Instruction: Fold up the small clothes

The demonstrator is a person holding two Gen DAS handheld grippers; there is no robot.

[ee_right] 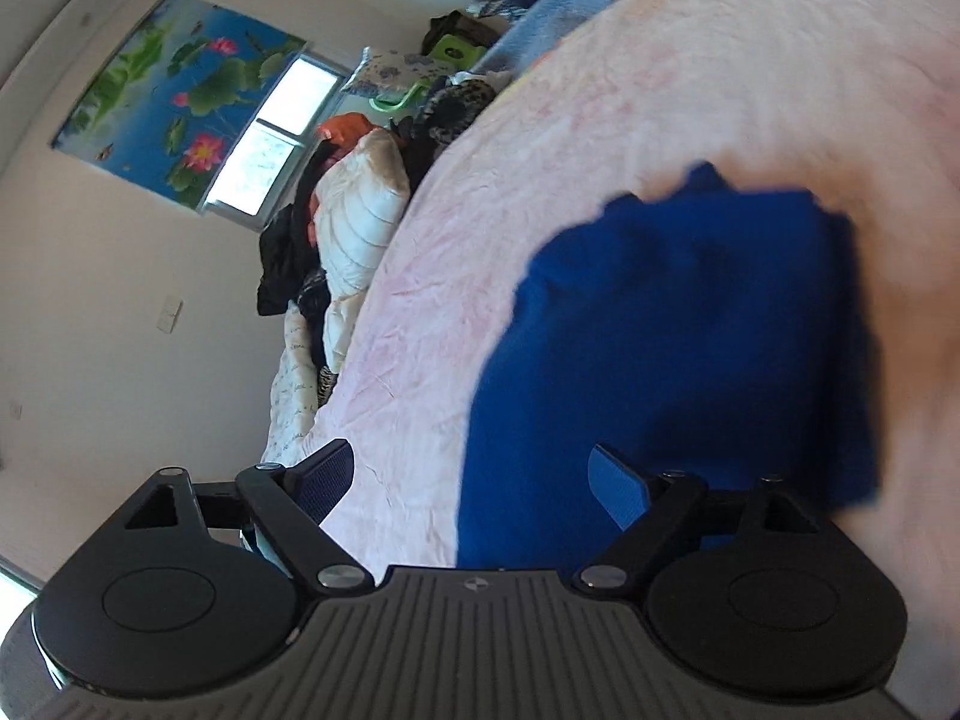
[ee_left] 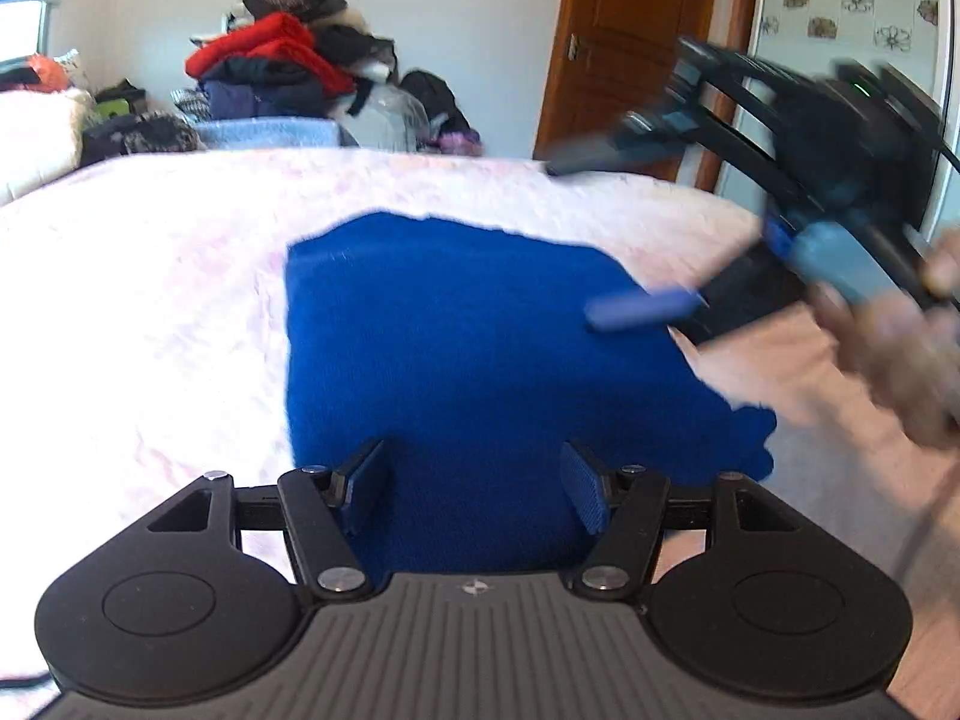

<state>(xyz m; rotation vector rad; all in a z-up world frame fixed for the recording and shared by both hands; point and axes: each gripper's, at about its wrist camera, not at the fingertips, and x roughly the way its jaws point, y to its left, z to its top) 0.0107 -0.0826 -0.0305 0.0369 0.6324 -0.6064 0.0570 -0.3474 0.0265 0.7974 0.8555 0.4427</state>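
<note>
A blue knit garment (ee_left: 468, 330) lies folded into a rough rectangle on the pale pink bedspread (ee_left: 150, 300). My left gripper (ee_left: 474, 480) hovers over its near edge, open, pads apart with only the cloth beneath them. My right gripper (ee_left: 573, 240) shows as a blur at the garment's right side, held by a hand (ee_left: 888, 348), jaws wide apart and empty. In the right wrist view the right gripper (ee_right: 474, 480) is open, one pad over the bedspread (ee_right: 600, 90) and the other over the garment (ee_right: 678, 330), whose far edge shows stacked layers.
A heap of red and dark clothes (ee_left: 282, 60) is piled beyond the bed's far edge. A brown door (ee_left: 624, 48) stands at the back right. Pillows and more clothes (ee_right: 360, 210) lie along the wall under a window (ee_right: 270, 138).
</note>
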